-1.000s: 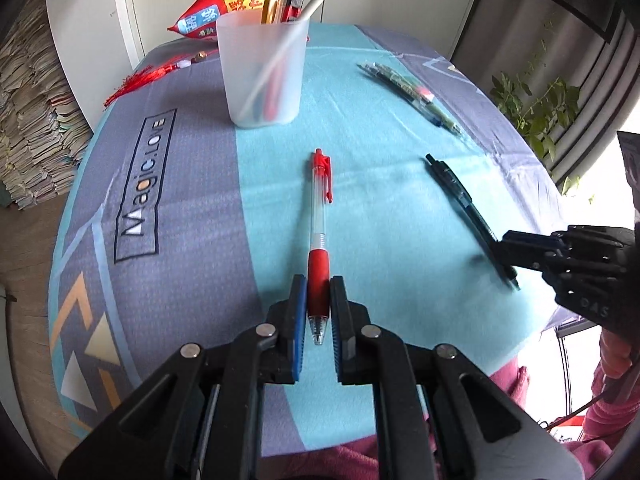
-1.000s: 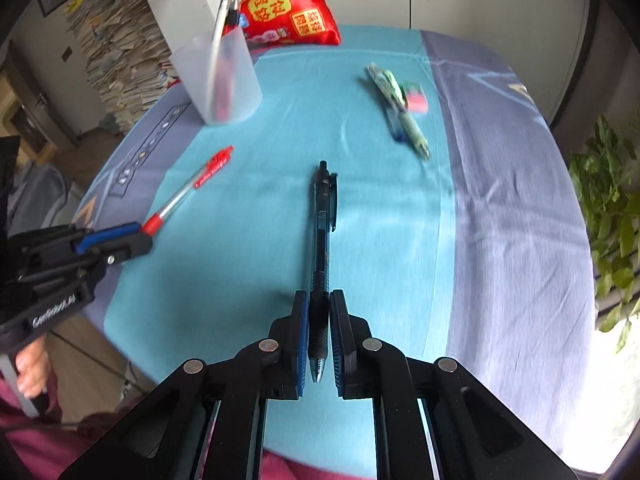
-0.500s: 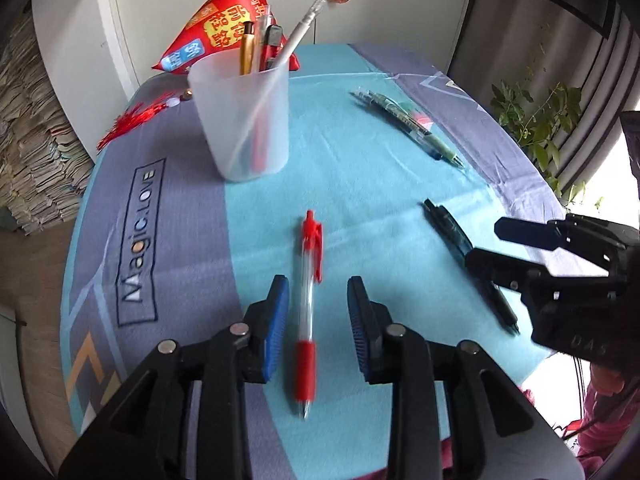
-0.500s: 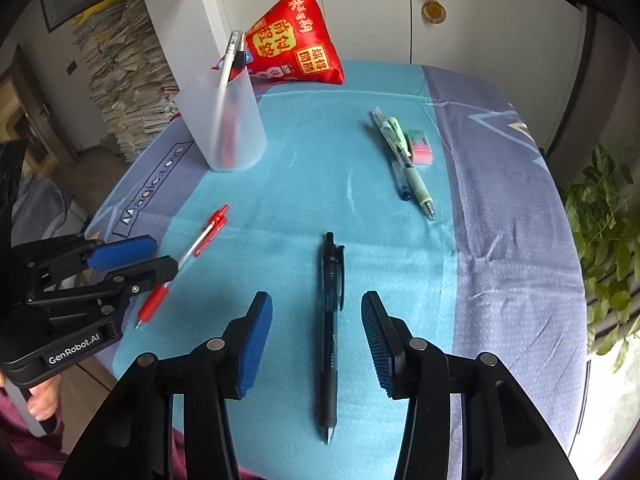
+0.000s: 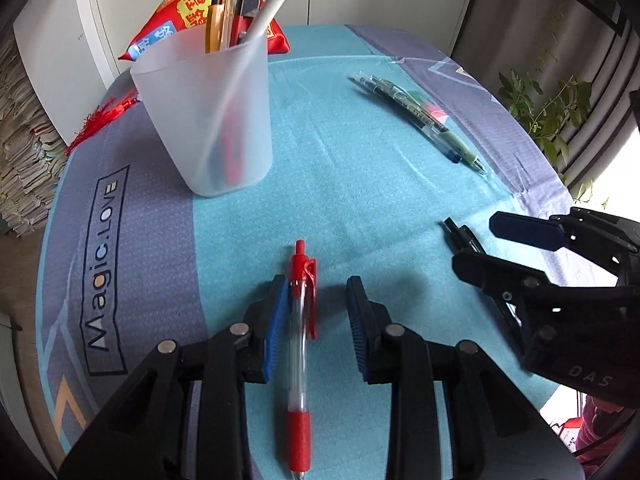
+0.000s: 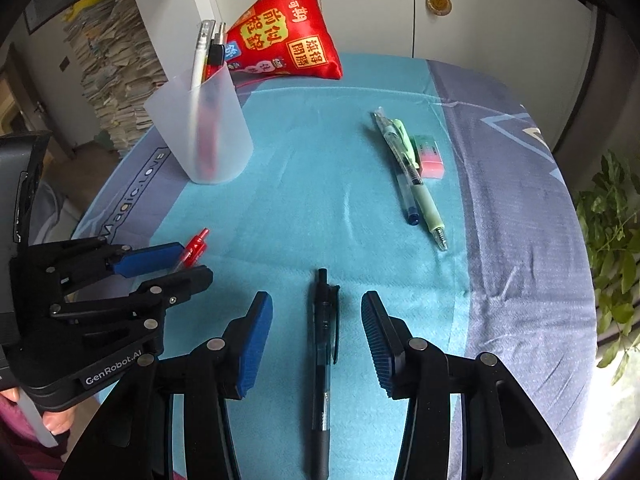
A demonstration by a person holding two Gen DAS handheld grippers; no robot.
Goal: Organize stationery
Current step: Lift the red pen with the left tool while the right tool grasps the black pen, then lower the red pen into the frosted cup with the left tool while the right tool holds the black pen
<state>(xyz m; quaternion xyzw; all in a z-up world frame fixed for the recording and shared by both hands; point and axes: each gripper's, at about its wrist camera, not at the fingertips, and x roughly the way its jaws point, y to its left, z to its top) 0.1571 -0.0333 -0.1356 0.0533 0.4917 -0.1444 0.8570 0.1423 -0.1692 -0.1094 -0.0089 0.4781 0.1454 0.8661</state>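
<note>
A red pen (image 5: 301, 344) lies on the blue cloth between the open fingers of my left gripper (image 5: 316, 320), its clip end near the tips. A black pen (image 6: 323, 356) lies between the open fingers of my right gripper (image 6: 318, 332). Neither pen is held. A frosted plastic cup (image 5: 212, 116) with several pens in it stands at the back left; it also shows in the right wrist view (image 6: 202, 128). Two more pens (image 6: 412, 184) and a pink eraser (image 6: 429, 152) lie at the back right.
A red printed pouch (image 6: 286, 40) lies behind the cup. A red tassel (image 5: 100, 116) lies left of the cup. The cloth-covered table (image 6: 520, 240) ends near both grippers. A plant (image 6: 612, 240) stands off the right edge. Paper stacks (image 6: 116, 76) stand at the left.
Both grippers have opened and let go of their pens, which now lie on the cloth. Both grippers have moved forward along the pens, toward the cup.
</note>
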